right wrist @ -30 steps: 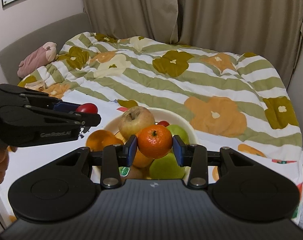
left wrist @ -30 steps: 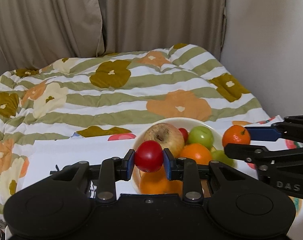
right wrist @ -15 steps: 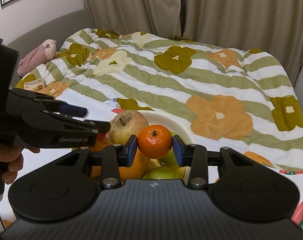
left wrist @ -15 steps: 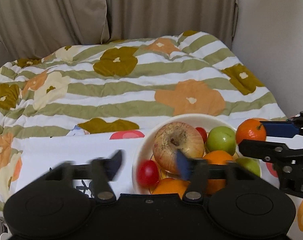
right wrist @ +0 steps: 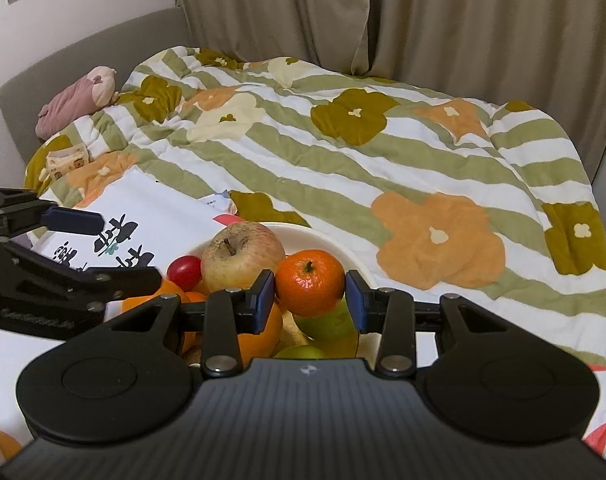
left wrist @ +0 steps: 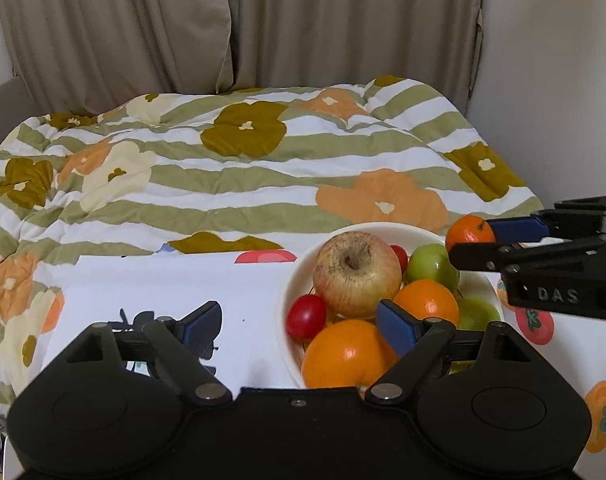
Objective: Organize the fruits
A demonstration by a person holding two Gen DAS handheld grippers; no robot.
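A flowered, striped quilt [left wrist: 263, 184] spreads under beige curtains [left wrist: 143, 28], with a white bowl [left wrist: 291, 280] of fruit on it.

Left wrist view: the left gripper [left wrist: 299, 324] hangs spread wide and empty above a small red fruit [left wrist: 306, 317], a russeted apple [left wrist: 357, 274] and an orange [left wrist: 345, 354] in the bowl.
Right wrist view: the right gripper [right wrist: 309, 300] clamps a glossy mandarin [right wrist: 310, 282], green stem up, just over the bowl's green fruit [right wrist: 327, 324].

"DAS" in raised letters on the right hand-held gripper [left wrist: 473, 242]; other lettering illegible.
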